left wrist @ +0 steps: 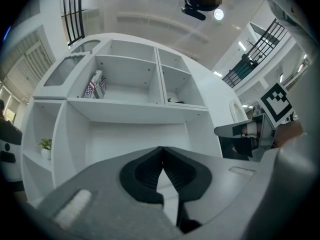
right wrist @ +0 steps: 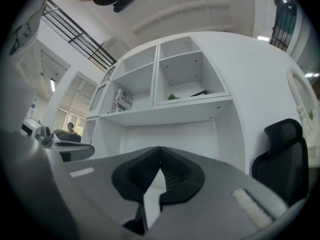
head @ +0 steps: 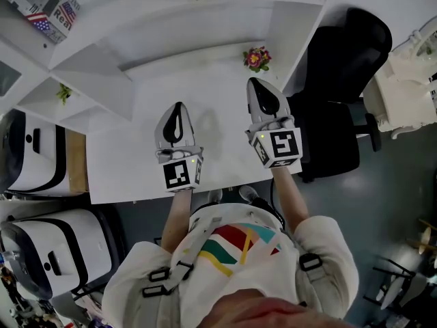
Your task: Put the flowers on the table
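Observation:
A small bunch of pink and yellow flowers stands on the white table at its far right corner, beside the shelf unit's side wall. My right gripper is just in front of the flowers, apart from them, jaws shut with nothing between them. My left gripper hovers over the middle of the table, shut and empty too. In the left gripper view the left gripper points at the shelf unit; in the right gripper view the right gripper does the same. The flowers do not show in either gripper view.
A white shelf unit rises behind the table, holding a printed box and a small green plant. A black office chair stands right of the table. White appliances sit at the left.

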